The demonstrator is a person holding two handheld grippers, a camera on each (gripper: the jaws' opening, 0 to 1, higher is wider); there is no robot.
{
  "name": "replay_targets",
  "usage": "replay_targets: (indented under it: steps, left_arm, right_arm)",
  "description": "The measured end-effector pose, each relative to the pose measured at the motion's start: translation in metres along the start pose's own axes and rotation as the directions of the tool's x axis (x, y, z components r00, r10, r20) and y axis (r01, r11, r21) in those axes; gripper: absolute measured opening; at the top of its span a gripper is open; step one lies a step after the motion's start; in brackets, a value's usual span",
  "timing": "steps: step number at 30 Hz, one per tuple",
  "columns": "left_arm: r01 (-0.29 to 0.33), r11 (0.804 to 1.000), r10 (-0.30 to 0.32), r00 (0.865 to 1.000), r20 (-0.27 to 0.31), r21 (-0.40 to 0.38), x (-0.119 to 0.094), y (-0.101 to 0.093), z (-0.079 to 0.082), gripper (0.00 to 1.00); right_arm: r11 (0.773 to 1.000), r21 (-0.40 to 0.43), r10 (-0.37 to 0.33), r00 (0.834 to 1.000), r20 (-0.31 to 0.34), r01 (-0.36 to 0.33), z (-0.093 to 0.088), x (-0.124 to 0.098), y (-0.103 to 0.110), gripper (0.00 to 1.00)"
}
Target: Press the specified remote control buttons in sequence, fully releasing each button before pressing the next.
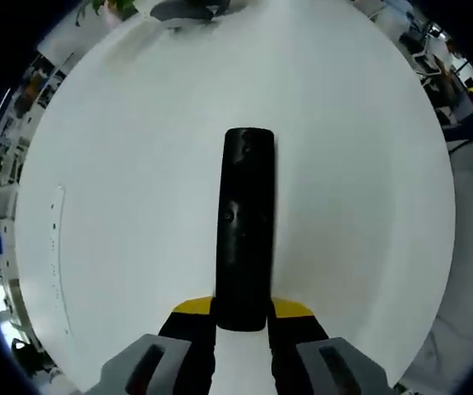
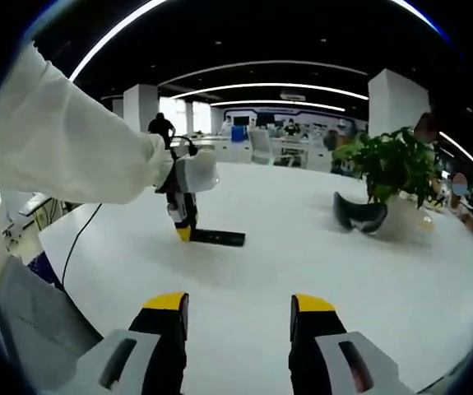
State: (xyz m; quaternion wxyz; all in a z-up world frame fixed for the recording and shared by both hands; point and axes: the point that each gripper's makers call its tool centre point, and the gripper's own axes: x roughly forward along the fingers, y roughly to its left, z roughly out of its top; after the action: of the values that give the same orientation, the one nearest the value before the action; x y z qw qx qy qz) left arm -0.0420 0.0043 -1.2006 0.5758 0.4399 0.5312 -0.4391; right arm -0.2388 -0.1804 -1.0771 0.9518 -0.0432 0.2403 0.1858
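Remote (image 1: 245, 230) amid bare table (image 1: 137, 164), seemingly.

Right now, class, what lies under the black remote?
Under the remote lies the white table; the left tool clamps its near end. The tabletop beneath it is covered.

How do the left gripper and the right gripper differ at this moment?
The left gripper is shut on the black remote, which lies on the white table; the right gripper is open and holds nothing. The left is down at the table, the right raised above it. Both have yellow-tipped black jaws.
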Motion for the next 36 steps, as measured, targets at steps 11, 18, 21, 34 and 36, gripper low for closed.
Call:
replay_targets:
  steps: [11, 18, 21, 34, 36]
  left_arm:
    - [-0.004, 1.000, 0.004, 1.000, -0.008, 0.017, 0.001, -0.017, -0.003, 0.23]
    - [0.001, 1.000, -0.001, 1.000, -0.008, 0.030, 0.001, -0.029, -0.004, 0.23]
    - [0.001, 0.999, 0.000, 1.000, -0.012, 0.032, 0.001, -0.033, -0.004, 0.23]
    - [0.001, 0.999, -0.001, 1.000, -0.026, 0.037, 0.000, -0.054, -0.008, 0.23]
    - [0.002, 0.999, -0.001, 1.000, -0.020, 0.038, -0.001, -0.059, -0.009, 0.23]
  right_arm:
    - [1.000, -0.003, 0.011, 1.000, -0.014, -0.011, -0.003, 0.001, 0.002, 0.46]
    - [1.000, -0.010, 0.009, 1.000, -0.008, -0.009, -0.002, 0.001, 0.001, 0.45]
    - [1.000, -0.011, 0.008, 1.000, -0.011, -0.008, -0.002, 0.001, 0.001, 0.45]
    - [1.000, -0.015, 0.002, 1.000, -0.008, -0.002, -0.002, 0.001, 0.000, 0.44]
    - [1.000, -0.015, 0.003, 1.000, -0.004, -0.003, -0.001, 0.000, 0.001, 0.44]
